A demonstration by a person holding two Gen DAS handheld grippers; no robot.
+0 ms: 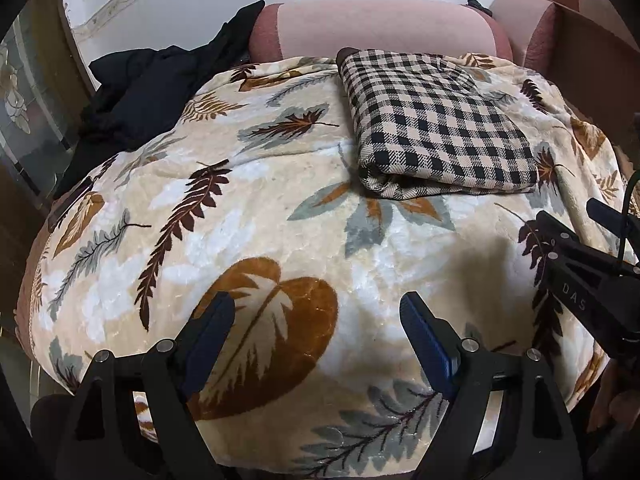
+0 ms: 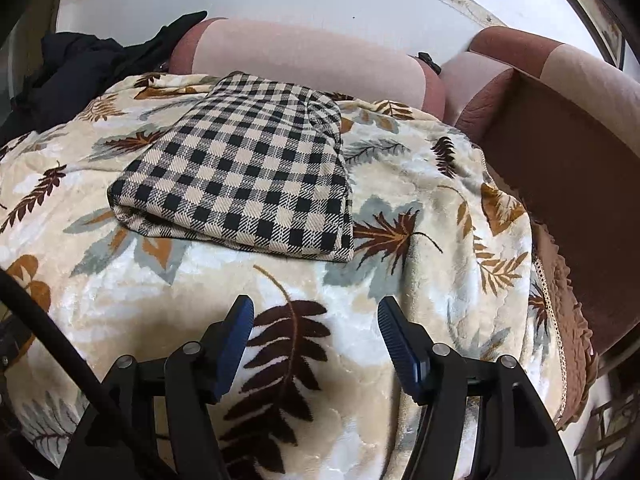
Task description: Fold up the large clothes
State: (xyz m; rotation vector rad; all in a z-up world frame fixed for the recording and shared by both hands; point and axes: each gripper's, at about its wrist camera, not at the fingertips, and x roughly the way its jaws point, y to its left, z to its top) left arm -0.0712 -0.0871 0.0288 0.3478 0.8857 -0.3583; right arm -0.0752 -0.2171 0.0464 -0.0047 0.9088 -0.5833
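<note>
A black-and-beige checked garment [image 1: 436, 124] lies folded into a thick rectangle on a cream blanket [image 1: 224, 216] with a leaf print. It also shows in the right wrist view [image 2: 244, 168], left of centre, its folded edge facing me. My left gripper [image 1: 316, 312] is open and empty, hovering over the blanket well in front of the garment. My right gripper [image 2: 316, 316] is open and empty, a short way in front of the garment. The right gripper's body shows at the right edge of the left wrist view [image 1: 576, 264].
A pile of black clothes [image 1: 152, 84] lies at the back left of the blanket, also in the right wrist view [image 2: 76, 68]. Pink and brown sofa cushions [image 1: 376, 28] stand behind. A brown sofa armrest [image 2: 568, 152] rises at the right.
</note>
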